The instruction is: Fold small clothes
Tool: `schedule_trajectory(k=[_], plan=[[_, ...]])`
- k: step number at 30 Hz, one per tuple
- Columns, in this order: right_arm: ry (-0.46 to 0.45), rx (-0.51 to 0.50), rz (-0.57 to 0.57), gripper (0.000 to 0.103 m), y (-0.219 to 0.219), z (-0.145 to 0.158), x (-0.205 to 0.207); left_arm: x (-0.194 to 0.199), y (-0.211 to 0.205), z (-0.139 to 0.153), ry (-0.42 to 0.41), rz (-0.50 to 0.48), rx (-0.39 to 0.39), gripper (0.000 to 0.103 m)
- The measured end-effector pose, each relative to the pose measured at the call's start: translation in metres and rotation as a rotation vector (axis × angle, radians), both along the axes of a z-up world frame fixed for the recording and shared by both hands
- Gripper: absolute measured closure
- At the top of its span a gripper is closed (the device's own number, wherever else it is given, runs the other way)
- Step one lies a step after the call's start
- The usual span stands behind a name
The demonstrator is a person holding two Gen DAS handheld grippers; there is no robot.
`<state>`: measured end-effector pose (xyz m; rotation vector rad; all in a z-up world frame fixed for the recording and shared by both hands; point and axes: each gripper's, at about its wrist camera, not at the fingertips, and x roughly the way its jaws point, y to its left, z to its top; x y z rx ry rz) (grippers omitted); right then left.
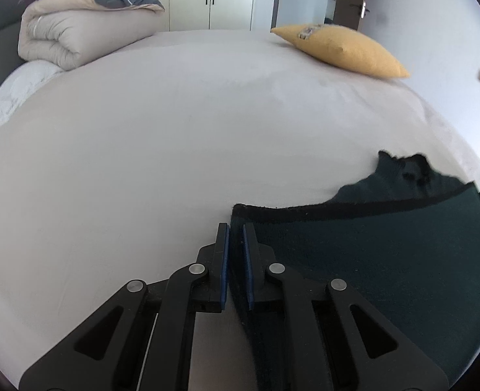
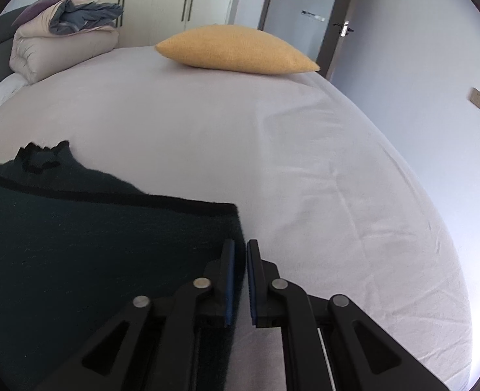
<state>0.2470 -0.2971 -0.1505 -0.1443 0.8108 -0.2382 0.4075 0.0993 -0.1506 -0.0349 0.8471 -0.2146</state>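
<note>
A dark green garment [image 1: 386, 260] with a black band along its upper edge is held stretched above the white bed [image 1: 175, 130]. My left gripper [image 1: 236, 228] is shut on its left edge, the cloth pinched between the blue pads. In the right wrist view the same garment [image 2: 93, 244] fills the lower left. My right gripper [image 2: 241, 244] is shut on its right edge. A further part of the garment with a ragged top [image 2: 44, 159] lies on the bed behind the held edge.
A yellow pillow [image 1: 341, 50] [image 2: 236, 50] lies at the far side of the bed. A folded beige duvet with grey clothes on top [image 1: 87, 22] [image 2: 64, 42] sits at the far left. Wardrobes and a door stand behind.
</note>
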Motion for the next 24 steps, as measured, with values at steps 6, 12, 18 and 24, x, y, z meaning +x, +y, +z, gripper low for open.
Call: schedule_trajectory(k=[6,12,18,24], plan=[[-0.069,0.09,-0.119,0.053,-0.026,0.017,-0.023,-0.009,0.012,0.018,-0.041,0.04,0.053,0.092],[-0.1,0.149,-0.161,0.053,-0.032,0.033,-0.042,-0.022,0.043,0.036,-0.048,0.096,-0.029,0.092],[-0.164,0.052,-0.108,0.052,0.011,0.072,-0.063,-0.067,0.039,0.049,-0.037,0.03,-0.054,0.092],[-0.284,0.164,-0.118,0.042,0.032,0.091,-0.117,-0.109,-0.017,0.052,-0.036,-0.098,-0.03,0.092]])
